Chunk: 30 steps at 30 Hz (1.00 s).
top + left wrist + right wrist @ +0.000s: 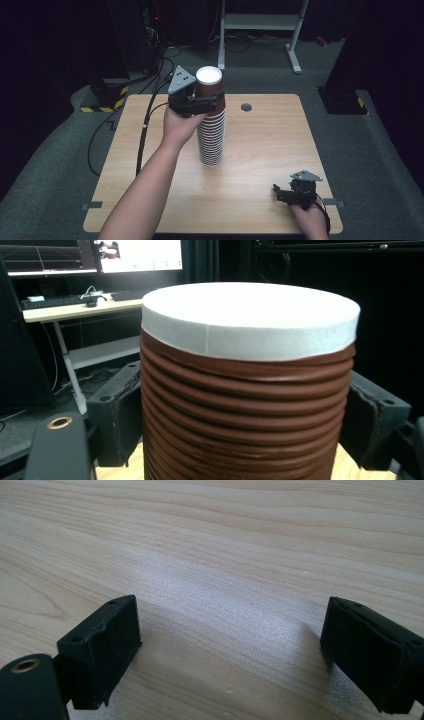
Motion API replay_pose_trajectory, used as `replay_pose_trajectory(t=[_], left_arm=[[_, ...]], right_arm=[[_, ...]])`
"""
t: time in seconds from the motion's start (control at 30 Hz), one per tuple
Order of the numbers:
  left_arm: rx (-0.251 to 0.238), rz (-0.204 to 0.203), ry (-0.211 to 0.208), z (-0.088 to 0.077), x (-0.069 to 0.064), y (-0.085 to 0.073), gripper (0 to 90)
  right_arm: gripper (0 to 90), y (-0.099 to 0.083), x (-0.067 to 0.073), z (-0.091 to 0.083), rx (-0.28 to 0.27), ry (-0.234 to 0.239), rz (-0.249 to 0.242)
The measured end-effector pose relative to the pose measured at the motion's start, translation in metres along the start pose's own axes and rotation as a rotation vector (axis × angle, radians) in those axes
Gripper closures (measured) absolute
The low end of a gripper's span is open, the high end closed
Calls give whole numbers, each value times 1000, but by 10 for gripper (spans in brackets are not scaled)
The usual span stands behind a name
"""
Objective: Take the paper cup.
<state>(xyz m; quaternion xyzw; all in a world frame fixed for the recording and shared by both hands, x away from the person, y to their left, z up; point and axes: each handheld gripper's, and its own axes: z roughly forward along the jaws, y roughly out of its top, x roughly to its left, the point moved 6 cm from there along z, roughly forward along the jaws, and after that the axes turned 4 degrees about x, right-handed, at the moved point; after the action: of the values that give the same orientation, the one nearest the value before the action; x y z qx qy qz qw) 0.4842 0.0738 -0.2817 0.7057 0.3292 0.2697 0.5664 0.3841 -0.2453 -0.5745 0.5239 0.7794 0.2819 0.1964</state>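
A tall stack of upturned brown paper cups [211, 135] stands at the middle of the wooden table [265, 150], with a white cup base uppermost. My left gripper [207, 101] reaches in from the left near the top of the stack. In the left gripper view its two black pads [117, 415] sit against both sides of the ribbed brown stack [245, 405], shut on it. My right gripper [283, 193] rests low at the table's front right corner. Its jaws [230, 655] stand wide open over bare wood, holding nothing.
A round cable hole [246, 107] lies in the table behind the stack. The left gripper's black cable [145, 132] runs across the table's left part. A white stand's legs [295, 50] are on the floor beyond. A desk with a keyboard [65, 302] is behind the stack.
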Motion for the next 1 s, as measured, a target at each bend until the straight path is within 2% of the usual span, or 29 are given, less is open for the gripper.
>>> replay_pose_trajectory(t=[0.43,1.0], left_arm=[[-42,8,10,-5,-2,10,193],[-125,20,13,-17,-6,37,196]], right_arm=[[88,0,0,0,0,0,0],[88,0,0,0,-2,0,-3]])
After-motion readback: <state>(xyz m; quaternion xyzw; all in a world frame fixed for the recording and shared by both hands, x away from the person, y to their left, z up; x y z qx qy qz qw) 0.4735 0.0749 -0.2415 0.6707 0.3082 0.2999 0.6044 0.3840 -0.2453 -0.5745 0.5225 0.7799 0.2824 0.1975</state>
